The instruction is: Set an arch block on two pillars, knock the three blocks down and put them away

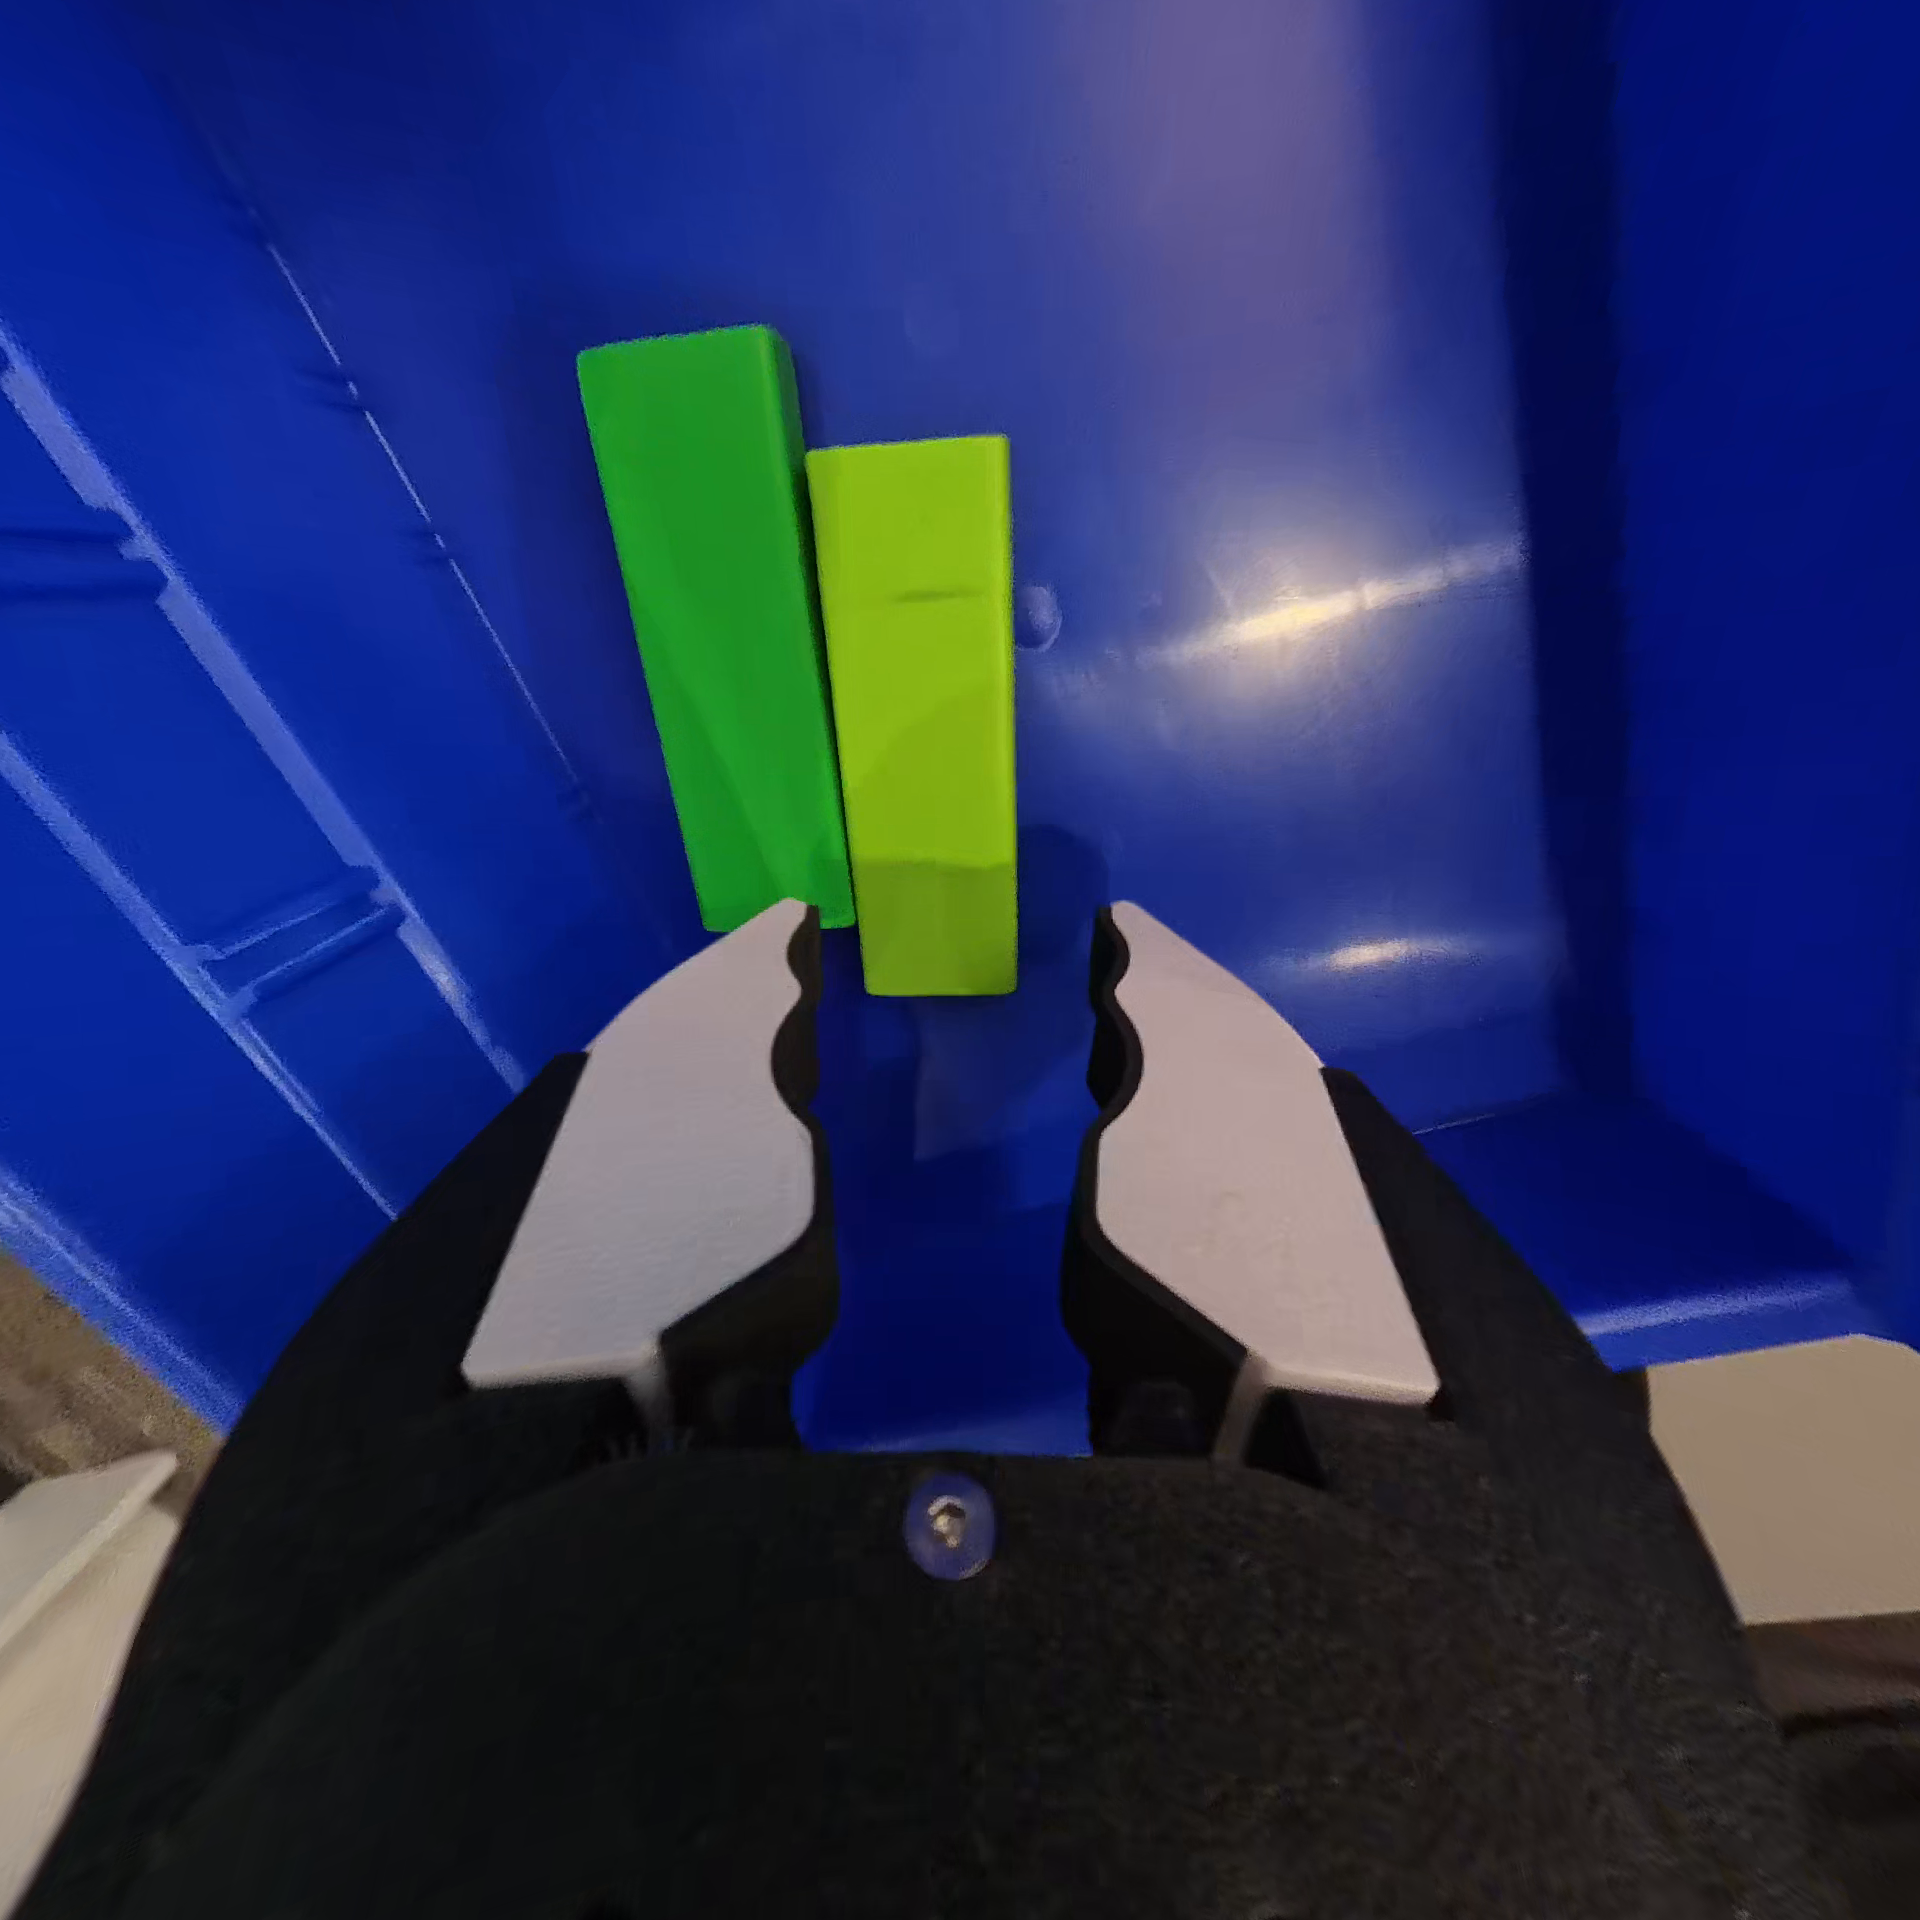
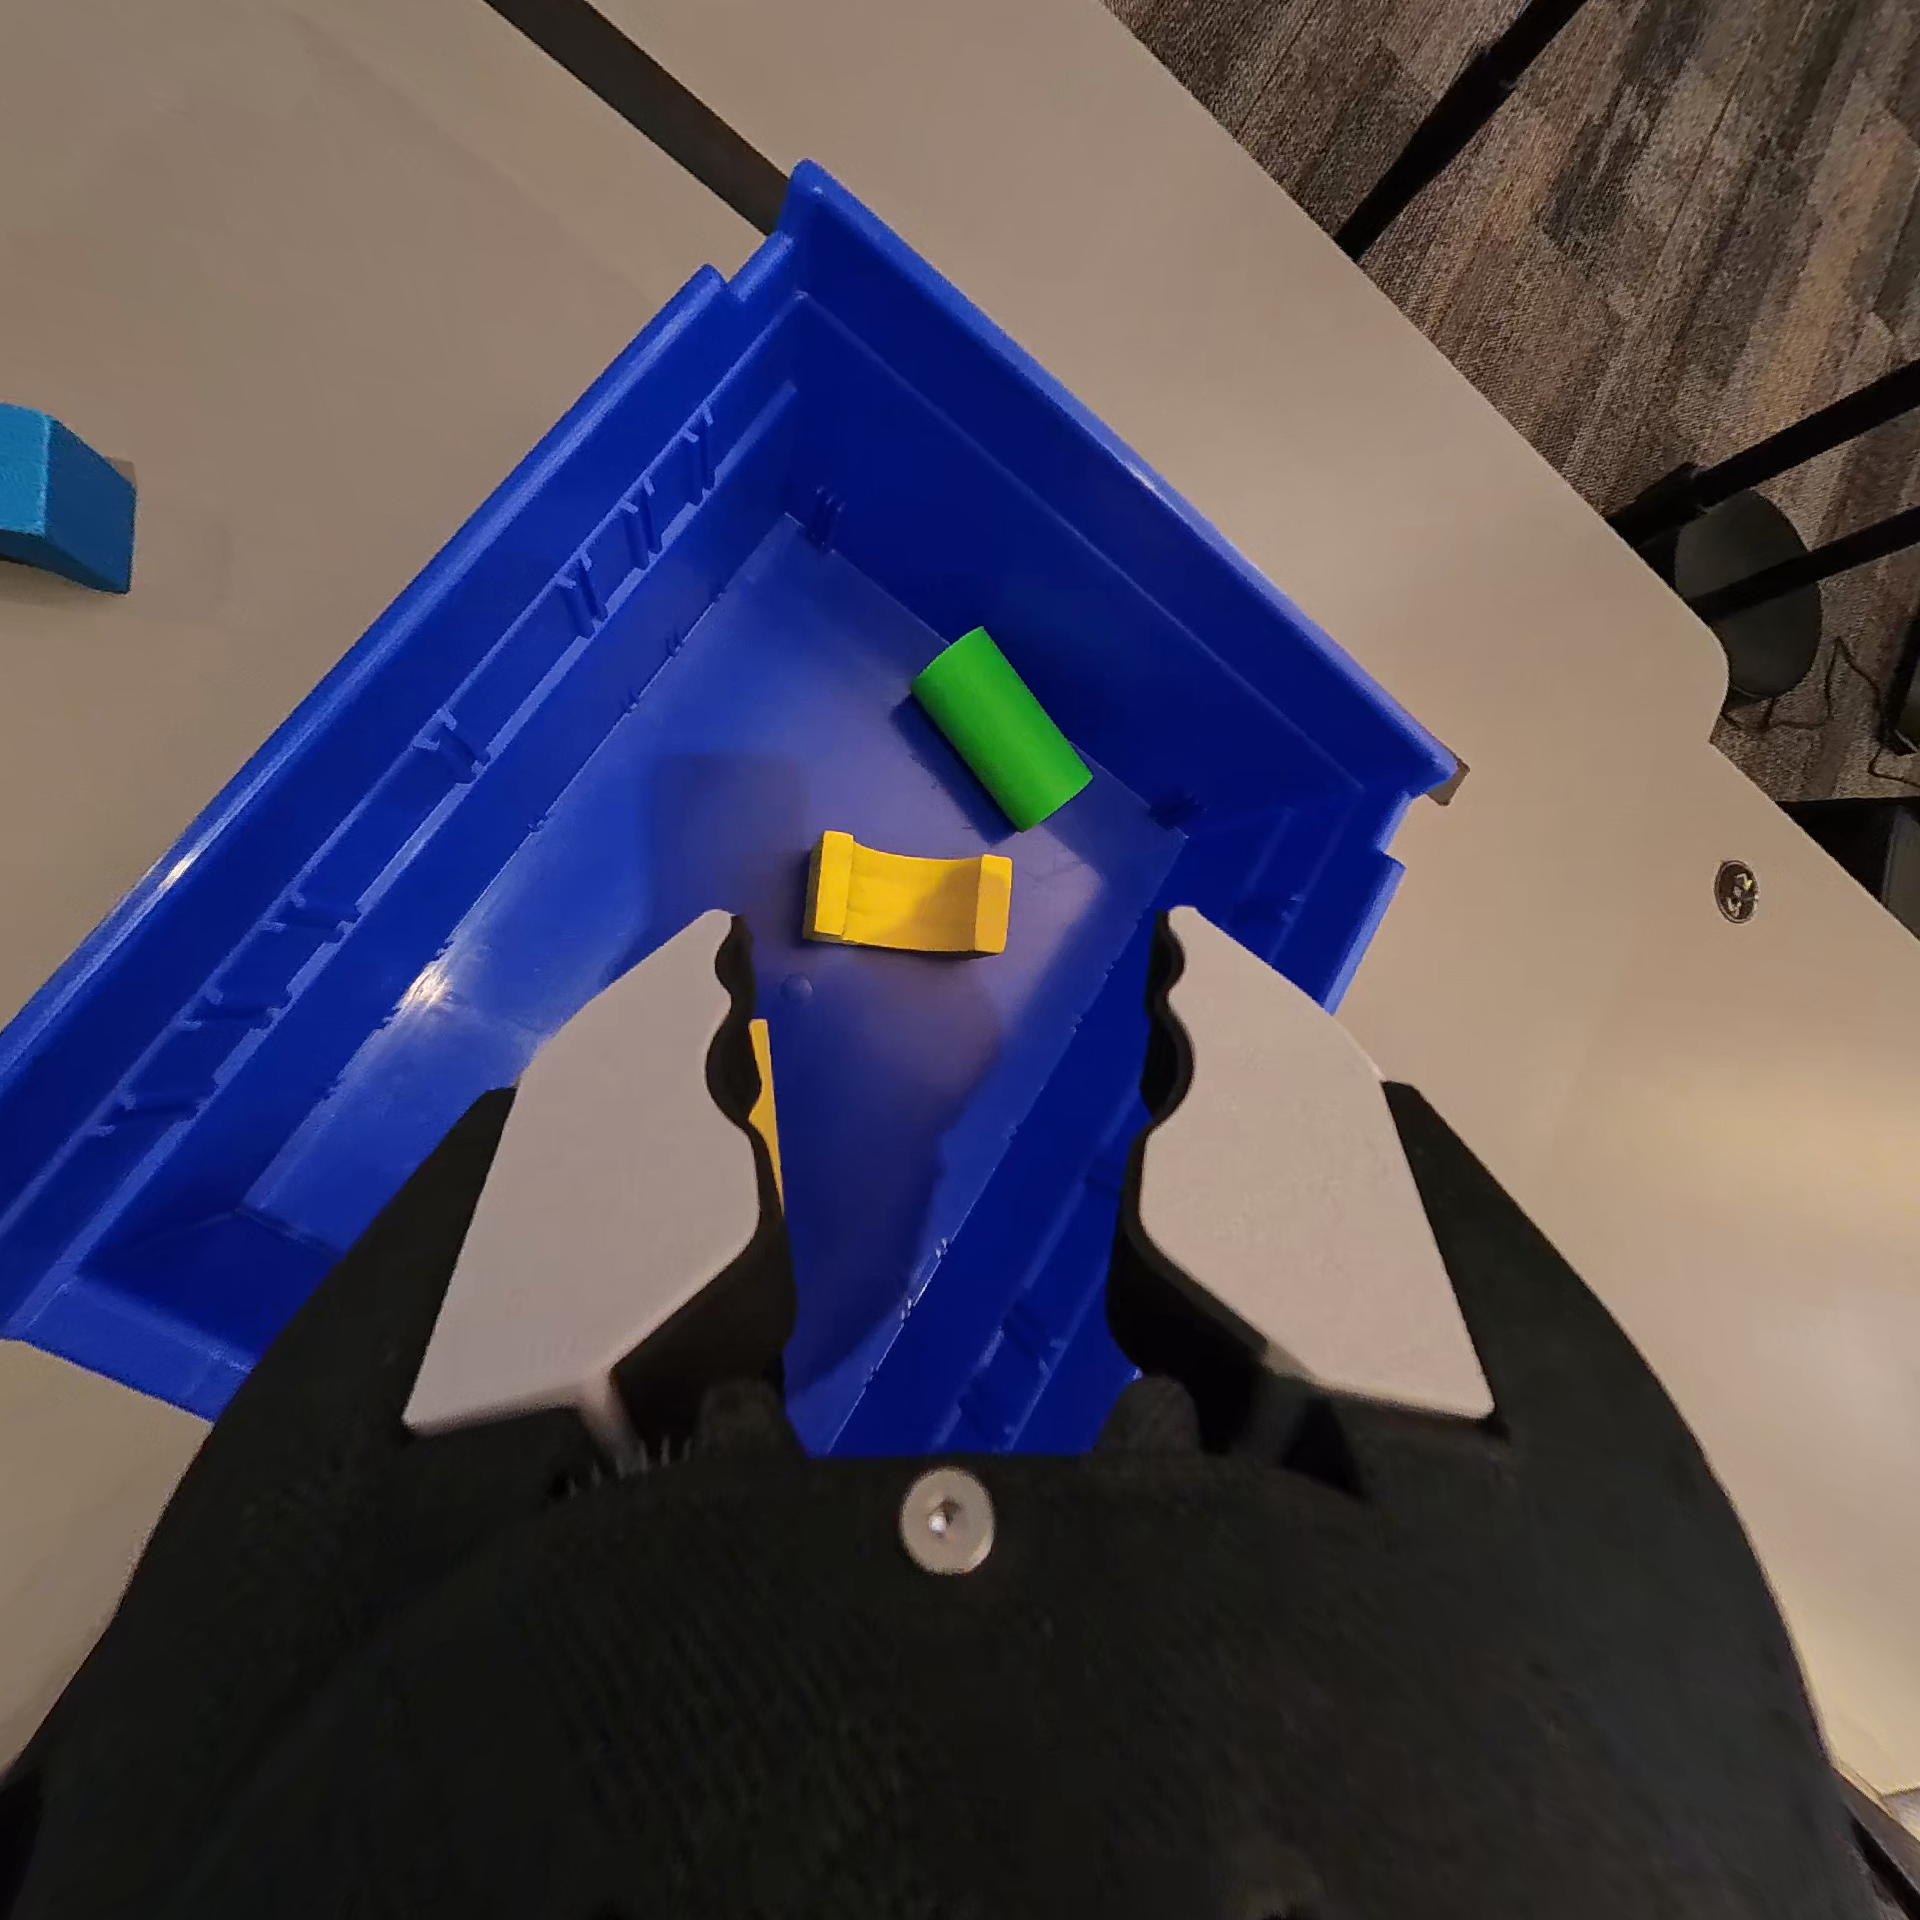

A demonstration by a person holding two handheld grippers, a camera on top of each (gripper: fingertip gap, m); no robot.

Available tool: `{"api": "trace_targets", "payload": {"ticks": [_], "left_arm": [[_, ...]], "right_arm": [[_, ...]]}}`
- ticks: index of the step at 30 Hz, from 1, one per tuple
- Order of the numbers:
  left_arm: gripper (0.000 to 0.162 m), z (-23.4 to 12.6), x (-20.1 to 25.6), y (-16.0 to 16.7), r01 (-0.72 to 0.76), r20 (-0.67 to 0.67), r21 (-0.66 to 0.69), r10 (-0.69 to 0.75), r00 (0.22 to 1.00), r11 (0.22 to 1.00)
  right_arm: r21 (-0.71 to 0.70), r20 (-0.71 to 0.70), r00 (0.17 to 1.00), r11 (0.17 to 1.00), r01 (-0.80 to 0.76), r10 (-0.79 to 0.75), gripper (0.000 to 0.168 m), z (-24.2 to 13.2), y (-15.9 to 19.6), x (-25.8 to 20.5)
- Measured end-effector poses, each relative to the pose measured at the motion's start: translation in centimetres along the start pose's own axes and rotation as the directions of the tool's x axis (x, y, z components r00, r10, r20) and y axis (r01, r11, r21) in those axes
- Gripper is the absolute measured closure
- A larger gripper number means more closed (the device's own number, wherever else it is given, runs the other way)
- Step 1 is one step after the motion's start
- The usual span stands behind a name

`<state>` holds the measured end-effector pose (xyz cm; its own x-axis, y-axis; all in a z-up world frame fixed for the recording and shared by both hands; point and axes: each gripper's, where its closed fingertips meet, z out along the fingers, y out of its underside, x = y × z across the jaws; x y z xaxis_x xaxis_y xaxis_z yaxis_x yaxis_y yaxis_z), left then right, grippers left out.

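Note:
In the left wrist view, two long pillar blocks lie side by side on the floor of a blue bin [image 1: 1299, 416]: a dark green one [image 1: 707, 623] and a lime green one [image 1: 925, 707]. My left gripper [image 1: 954, 920] is open and empty just above the near ends of them. In the right wrist view, a blue bin [image 2: 582, 665] holds a yellow arch block [image 2: 904, 894], a green cylinder [image 2: 1003, 727] and a second yellow piece [image 2: 764, 1112] mostly hidden behind my left finger. My right gripper [image 2: 945, 920] is open and empty over this bin.
A light blue arch block [image 2: 62, 499] lies on the beige table [image 2: 312, 260] at the far left of the right wrist view. The table edge and patterned carpet [image 2: 1558, 156] with dark chair legs are at the upper right. Left tips to right tips: about 65 cm.

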<state>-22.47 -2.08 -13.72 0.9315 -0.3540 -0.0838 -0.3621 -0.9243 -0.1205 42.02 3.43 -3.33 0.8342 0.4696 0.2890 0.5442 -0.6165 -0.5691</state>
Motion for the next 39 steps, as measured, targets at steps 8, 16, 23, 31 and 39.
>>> {"api": "trace_targets", "payload": {"ticks": [8,16,23,31,39], "left_arm": [[0.124,0.1,-0.3,0.5,0.132,-0.010,-0.030,-0.132,0.991,0.991],[0.116,-0.2,0.3,0.8,0.130,0.004,-0.010,-0.130,0.992,0.991],[0.110,0.1,0.0,2.0,0.167,0.008,-0.079,-0.167,0.986,0.983],[0.106,1.3,0.2,2.5,0.178,-0.042,-0.093,-0.183,0.982,0.980],[0.128,1.5,0.6,-0.2,0.113,-0.017,-0.081,-0.114,0.993,0.990]], "right_arm": [[-0.011,-0.003,1.000,1.000,0.005,-0.005,0.094,0.2,0.2,0.1],[-0.040,0.005,0.999,0.999,0.035,-0.035,0.095,0.8,0.4,-0.4],[-0.050,0.004,0.999,0.998,0.047,-0.047,0.095,1.1,0.4,-0.6],[-0.054,0.007,0.998,0.997,0.058,-0.058,0.095,1.4,0.2,-0.8],[-0.072,0.014,0.997,0.994,0.082,-0.082,0.095,1.6,0.4,-1.2]]}}
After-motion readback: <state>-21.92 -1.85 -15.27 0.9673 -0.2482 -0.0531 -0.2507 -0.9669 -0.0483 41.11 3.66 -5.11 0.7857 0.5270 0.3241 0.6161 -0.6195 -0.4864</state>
